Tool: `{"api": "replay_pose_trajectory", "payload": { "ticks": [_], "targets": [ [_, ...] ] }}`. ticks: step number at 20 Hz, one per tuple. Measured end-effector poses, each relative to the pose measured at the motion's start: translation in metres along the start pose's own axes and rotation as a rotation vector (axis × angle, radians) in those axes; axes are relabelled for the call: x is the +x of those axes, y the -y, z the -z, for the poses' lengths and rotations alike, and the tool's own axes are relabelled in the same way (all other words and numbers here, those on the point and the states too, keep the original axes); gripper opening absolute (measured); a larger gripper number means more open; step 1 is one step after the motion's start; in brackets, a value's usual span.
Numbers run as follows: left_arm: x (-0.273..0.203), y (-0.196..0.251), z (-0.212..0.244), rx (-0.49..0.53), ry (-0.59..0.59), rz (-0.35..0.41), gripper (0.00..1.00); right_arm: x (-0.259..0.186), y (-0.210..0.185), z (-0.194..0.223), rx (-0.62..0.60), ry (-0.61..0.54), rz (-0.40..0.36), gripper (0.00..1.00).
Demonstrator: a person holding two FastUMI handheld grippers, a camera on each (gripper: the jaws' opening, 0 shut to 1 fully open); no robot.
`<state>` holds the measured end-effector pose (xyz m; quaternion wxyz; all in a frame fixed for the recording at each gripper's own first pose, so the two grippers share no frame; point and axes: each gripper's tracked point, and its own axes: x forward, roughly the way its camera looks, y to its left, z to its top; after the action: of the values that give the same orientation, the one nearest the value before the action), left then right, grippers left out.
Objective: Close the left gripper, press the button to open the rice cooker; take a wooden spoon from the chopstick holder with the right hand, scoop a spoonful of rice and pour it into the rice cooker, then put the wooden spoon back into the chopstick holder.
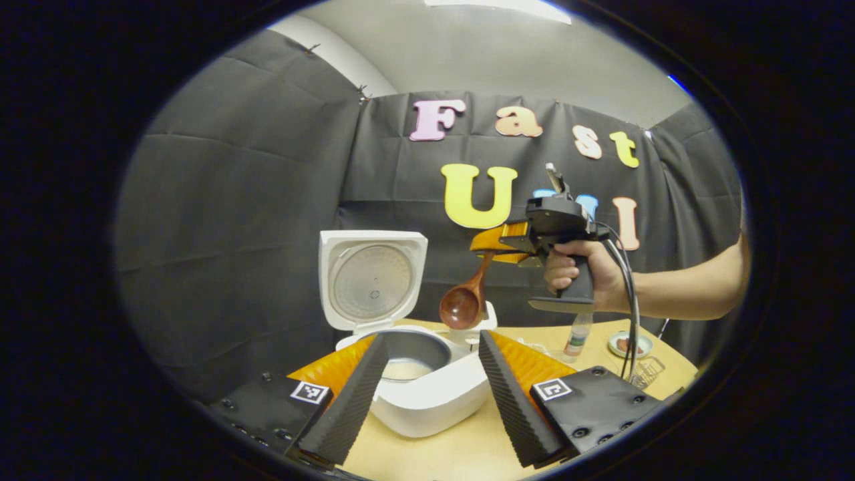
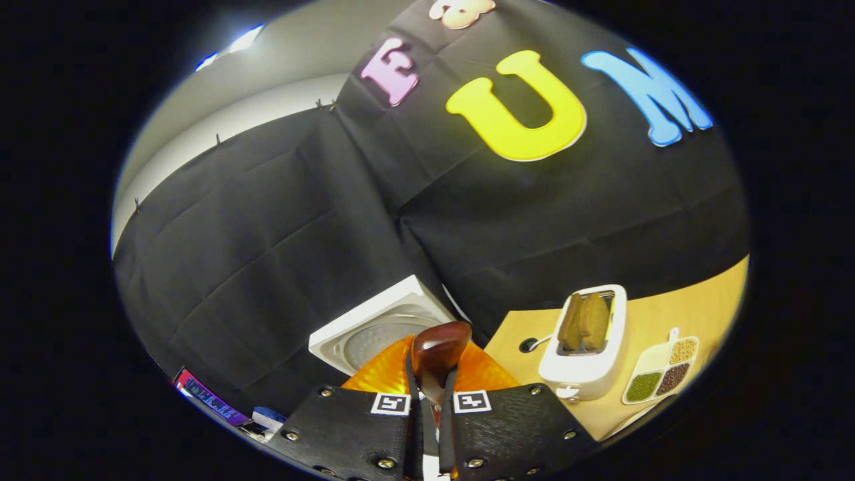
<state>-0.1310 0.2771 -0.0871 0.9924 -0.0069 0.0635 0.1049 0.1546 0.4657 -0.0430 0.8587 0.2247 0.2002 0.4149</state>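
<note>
The left gripper view sits low over the table and looks straight ahead at the back wall. The open cooker is very near it, right between its two fingers. Farther off and higher up, it sees the right gripper from the side, with the hand that holds it and the spoon.

The right gripper view rides up high and is tipped, so the table slants. It looks along the spoon toward the wall, with a toaster below on its right.

Both views share the cooker's lid, the spoon and the wall.
</note>
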Motion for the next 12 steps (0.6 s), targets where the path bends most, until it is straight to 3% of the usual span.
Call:
{"api": "replay_pose_trajectory", "payload": {
  "ticks": [6, 12],
  "targets": [
    [0.022, 0.039, -0.013, -0.019, 0.006, 0.095, 0.92, -0.092, 0.051, -0.033, 0.044, 0.072, 0.109, 0.10],
    [0.032, 0.089, -0.021, 0.016, 0.016, 0.179, 0.95, -0.181, 0.098, -0.039, 0.060, 0.133, 0.228, 0.09]
  ]
}}
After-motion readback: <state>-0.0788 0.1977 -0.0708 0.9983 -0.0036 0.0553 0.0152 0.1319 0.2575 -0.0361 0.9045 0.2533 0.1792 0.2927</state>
